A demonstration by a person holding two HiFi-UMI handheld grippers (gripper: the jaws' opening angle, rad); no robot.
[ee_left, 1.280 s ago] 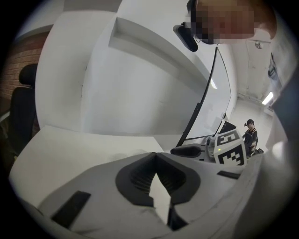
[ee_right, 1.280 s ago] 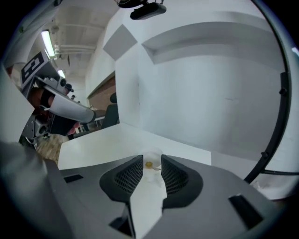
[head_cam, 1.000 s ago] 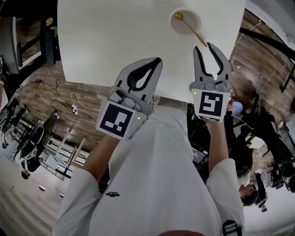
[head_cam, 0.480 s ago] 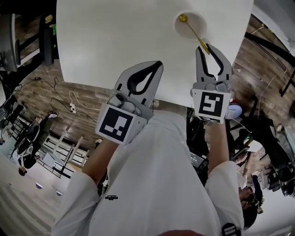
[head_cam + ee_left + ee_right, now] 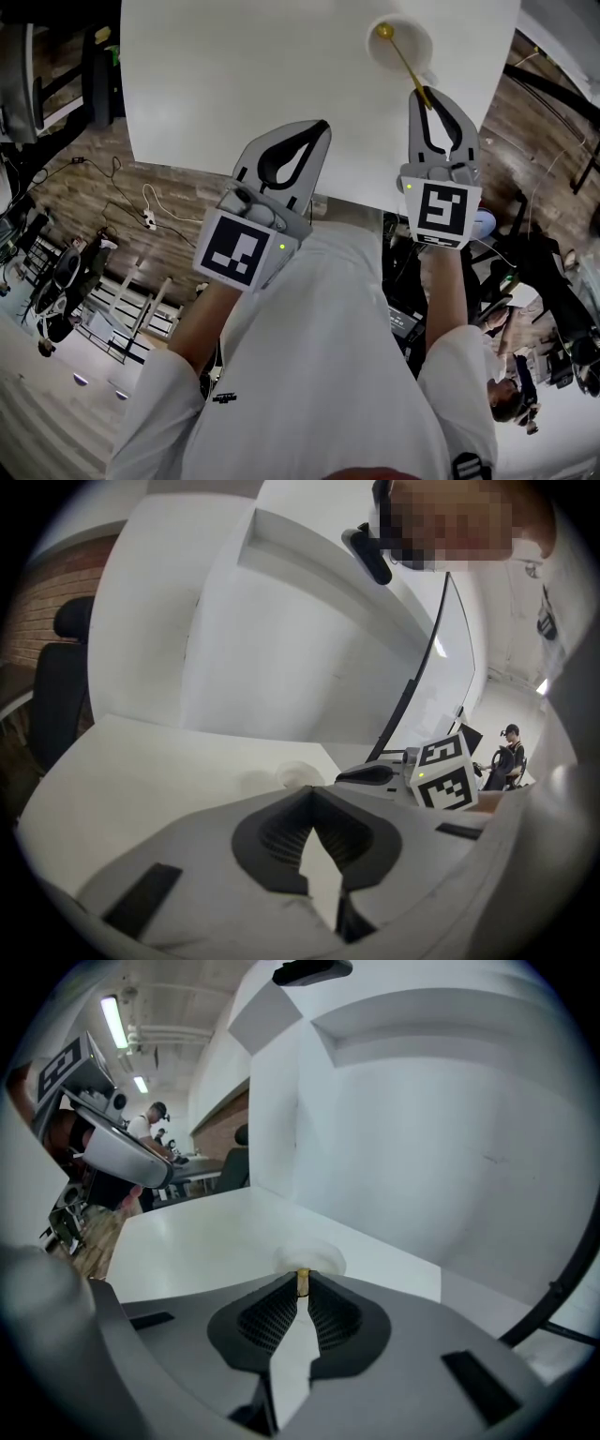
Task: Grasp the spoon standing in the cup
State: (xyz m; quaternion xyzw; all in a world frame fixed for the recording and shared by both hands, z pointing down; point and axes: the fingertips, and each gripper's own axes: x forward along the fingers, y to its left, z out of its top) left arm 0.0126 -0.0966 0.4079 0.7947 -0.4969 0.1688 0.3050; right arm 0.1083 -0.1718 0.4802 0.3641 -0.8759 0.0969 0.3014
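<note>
The spoon (image 5: pixel 405 64) stood tilted in the white cup (image 5: pixel 422 30) at the far right of the table (image 5: pixel 234 84). Its bowl lay inside the cup, and its long handle slanted out over the rim toward the person. The right claw (image 5: pixel 434 91) was closing on the handle's tip, both sides touching it. The left claw (image 5: pixel 322 125) hung over the table's near edge, closed and empty.
</note>
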